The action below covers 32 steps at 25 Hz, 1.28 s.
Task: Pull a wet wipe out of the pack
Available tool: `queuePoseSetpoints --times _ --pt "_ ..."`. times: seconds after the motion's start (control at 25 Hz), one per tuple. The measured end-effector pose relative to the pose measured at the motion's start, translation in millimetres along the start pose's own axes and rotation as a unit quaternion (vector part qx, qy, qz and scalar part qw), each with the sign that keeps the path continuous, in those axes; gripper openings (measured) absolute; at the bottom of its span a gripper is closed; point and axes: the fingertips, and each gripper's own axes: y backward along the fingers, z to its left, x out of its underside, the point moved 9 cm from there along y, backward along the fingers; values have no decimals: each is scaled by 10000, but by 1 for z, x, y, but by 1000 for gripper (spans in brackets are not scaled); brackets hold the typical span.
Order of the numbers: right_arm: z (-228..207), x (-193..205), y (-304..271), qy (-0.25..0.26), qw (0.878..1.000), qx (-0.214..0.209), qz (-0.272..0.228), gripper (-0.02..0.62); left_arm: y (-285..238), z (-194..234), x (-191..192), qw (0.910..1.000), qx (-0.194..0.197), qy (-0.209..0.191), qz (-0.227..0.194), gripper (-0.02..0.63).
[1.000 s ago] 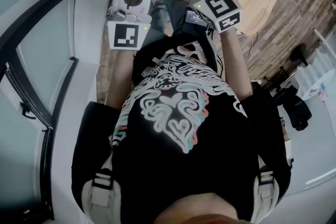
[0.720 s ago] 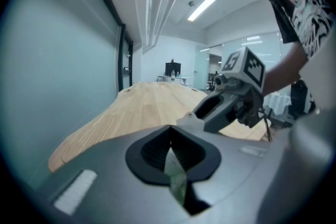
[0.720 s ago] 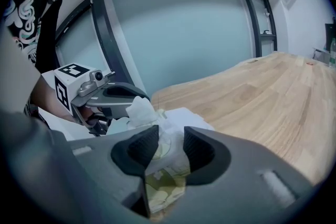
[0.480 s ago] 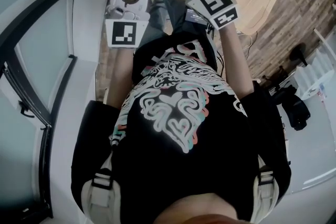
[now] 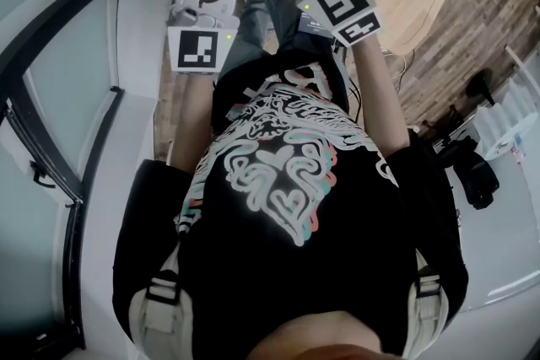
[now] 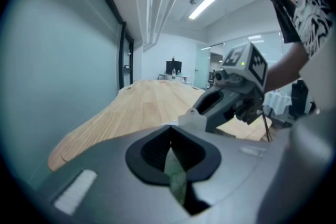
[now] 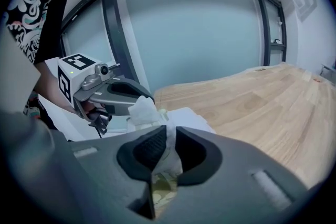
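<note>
- Wet wipe (image 7: 144,113): white and crumpled, it stands between the pads of the right tongs (image 7: 168,136), with a tuft showing just beyond their tips
- Right tongs: the jaws have just been closing and now pinch the wipe; we judge the grip taken and the pull not yet begun
- Left tongs (image 6: 169,134): jaws together on a thin green edge, which we take to be the pack (image 7: 164,183); the pack lies just under the tips of the right tongs, its green print showing in the gap below the pads
- Procedure: we hold the left tongs as an anchor and draw the right tongs up and away from them in one steady line
- Caution: a damp sheet may slip or tear if jerked, and the next sheet may follow it out; we hold the pack down until the wipe comes free
- Clearance: the two tongs stand just beside each other, so we move the right tongs away from the left ones, never across them
- Surroundings: a wooden table (image 7: 252,97) runs on beyond the tips of both tongs, and a glazed wall (image 7: 199,29) with dark frames stands beyond the left tongs; neither lies in the pull path
- Behind the tongs the person's black printed shirt (image 5: 287,173) is close, so we pull upward, not back
</note>
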Motion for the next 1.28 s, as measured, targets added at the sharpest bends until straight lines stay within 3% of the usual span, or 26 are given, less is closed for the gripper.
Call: queuePoseSetpoints --times 0.2,0.4,0.6,0.88,1.0,1.12,1.28 --pt "-2 -2 1 -120 9998 -150 61 57 -2 0 -2 10000 43 -12 23 -12" --pt "-3 -10 -2 207 9995 -202 101 60 -3 5 -5 10000 59 -61 -9 -11" --pt "-9 -11 -6 169 9989 -338 292 109 -3 10 -4 10000 19 8 13 -11" --pt "-9 -10 -11 177 9970 -594 467 110 -4 15 -1 10000 23 35 70 -11" --pt "-7 -12 -10 310 9968 -556 486 102 -4 15 -2 10000 36 40 59 -11" --pt "-1 -12 -11 539 9963 -491 455 51 -5 14 -2 10000 45 63 39 -11" --pt "2 -9 -11 434 9975 -427 345 21 -5 14 -1 9999 61 64 47 -12"
